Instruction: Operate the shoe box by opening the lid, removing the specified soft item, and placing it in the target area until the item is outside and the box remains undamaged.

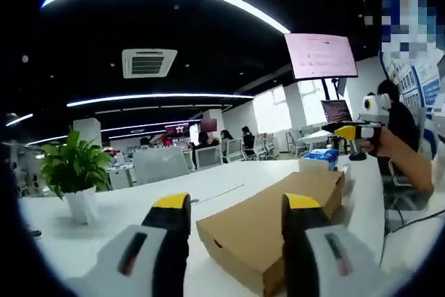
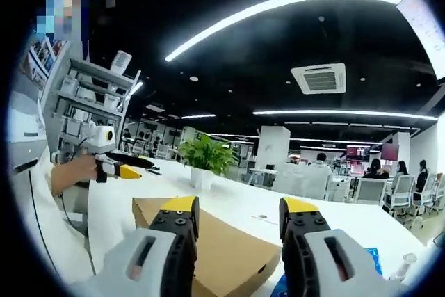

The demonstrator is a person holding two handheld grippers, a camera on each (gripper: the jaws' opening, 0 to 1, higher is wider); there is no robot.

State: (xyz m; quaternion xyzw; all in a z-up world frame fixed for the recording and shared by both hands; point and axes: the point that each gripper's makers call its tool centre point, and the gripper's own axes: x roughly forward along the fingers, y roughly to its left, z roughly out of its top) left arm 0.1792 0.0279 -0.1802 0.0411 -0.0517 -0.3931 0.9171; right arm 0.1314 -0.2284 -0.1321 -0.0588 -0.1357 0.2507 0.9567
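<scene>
Cardboard shoe box (image 1: 278, 224): lid shut, on white table (image 1: 125, 206), plant (image 1: 73, 168) well beyond it.
Left gripper (image 1: 236, 206): jaws parted, empty, above box.
Right gripper (image 2: 236, 210): parted, empty.
Advice: we lift lid edge gently.

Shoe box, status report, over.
Both tongs open, left and right, held above the table. Shoe box closed, lid untouched. Potted plant stands clear aside.
</scene>
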